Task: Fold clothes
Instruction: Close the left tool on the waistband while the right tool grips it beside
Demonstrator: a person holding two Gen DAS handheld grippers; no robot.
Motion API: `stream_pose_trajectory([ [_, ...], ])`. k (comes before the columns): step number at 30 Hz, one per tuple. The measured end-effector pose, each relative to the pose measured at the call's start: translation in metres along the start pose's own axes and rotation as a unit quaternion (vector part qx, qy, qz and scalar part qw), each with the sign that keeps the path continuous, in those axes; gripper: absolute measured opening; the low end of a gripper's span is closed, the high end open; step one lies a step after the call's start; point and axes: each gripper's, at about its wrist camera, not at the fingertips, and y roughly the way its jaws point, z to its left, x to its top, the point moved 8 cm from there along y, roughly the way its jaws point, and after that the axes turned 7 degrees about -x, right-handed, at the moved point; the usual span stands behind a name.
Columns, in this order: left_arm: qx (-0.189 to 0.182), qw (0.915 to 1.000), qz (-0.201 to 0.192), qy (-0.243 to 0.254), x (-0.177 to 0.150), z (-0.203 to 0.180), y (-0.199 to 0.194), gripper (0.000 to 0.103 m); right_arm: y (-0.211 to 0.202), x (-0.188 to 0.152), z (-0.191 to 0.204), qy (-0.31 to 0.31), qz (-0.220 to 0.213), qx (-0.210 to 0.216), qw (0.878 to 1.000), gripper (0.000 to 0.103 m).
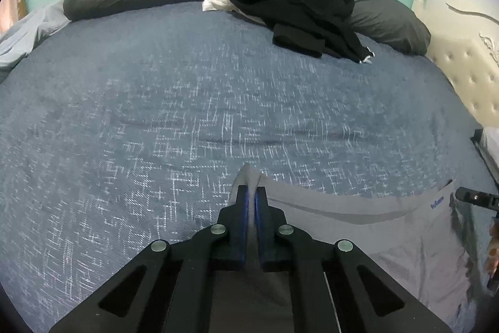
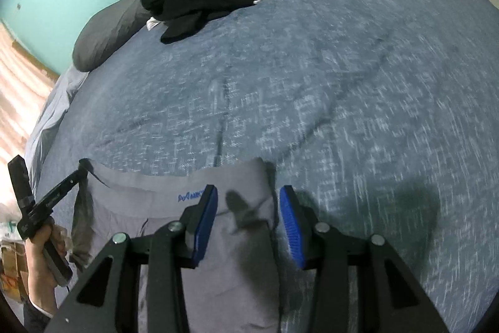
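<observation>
Left gripper [image 1: 251, 195] pinches the grey garment's [image 1: 389, 239] waistband corner — right gripper [image 2: 248, 202] hovers over it, jaws apart.

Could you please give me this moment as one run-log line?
left gripper: shut on grey shorts waistband corner | right gripper: open above other waistband corner | black clothes pile: untouched by pillows

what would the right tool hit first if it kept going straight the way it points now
Most likely the grey garment lying flat on the blue bedspread. The right tool is open and angled down over the garment's waistband corner, with nothing between it and the cloth. Depth is hard to judge.
</observation>
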Motion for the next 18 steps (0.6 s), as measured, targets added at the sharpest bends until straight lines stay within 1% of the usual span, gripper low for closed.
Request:
stream_pose_trajectory([
  [3,-0.014,0.9998,-0.005,-0.014,0.005,0.001,-0.001,0.004,0.006,0.003,0.004,-0.031,-0.002,-0.011,0.999,0.041],
  [4,-0.019,0.9996,-0.007,-0.020,0.007,0.001,-0.001,0.004,0.007,0.003,0.006,-0.042,-0.002,-0.013,0.999,0.036],
  [5,-0.023,0.9994,-0.009,-0.024,0.009,0.002,-0.002,0.004,0.009,0.003,0.008,-0.053,-0.003,-0.016,0.998,0.023],
  [6,-0.026,0.9993,-0.010,-0.027,0.011,0.002,-0.002,0.004,0.011,0.003,0.010,-0.065,-0.003,-0.019,0.998,0.015],
  [8,-0.029,0.9990,-0.013,-0.031,0.013,0.003,-0.002,0.004,0.012,0.004,0.011,-0.077,-0.009,-0.021,0.997,0.007],
  [11,-0.037,0.9983,-0.012,-0.044,0.013,0.007,0.001,0.004,0.009,0.009,0.007,-0.072,-0.025,-0.016,0.997,0.004],
  [14,-0.050,0.9964,-0.012,-0.068,0.013,0.011,0.005,0.004,0.005,0.016,0.001,-0.054,-0.039,-0.008,0.998,0.003],
  [18,-0.041,0.9972,-0.006,-0.062,0.016,0.011,0.013,0.004,0.009,0.024,-0.004,-0.047,-0.042,-0.012,0.998,0.003],
])
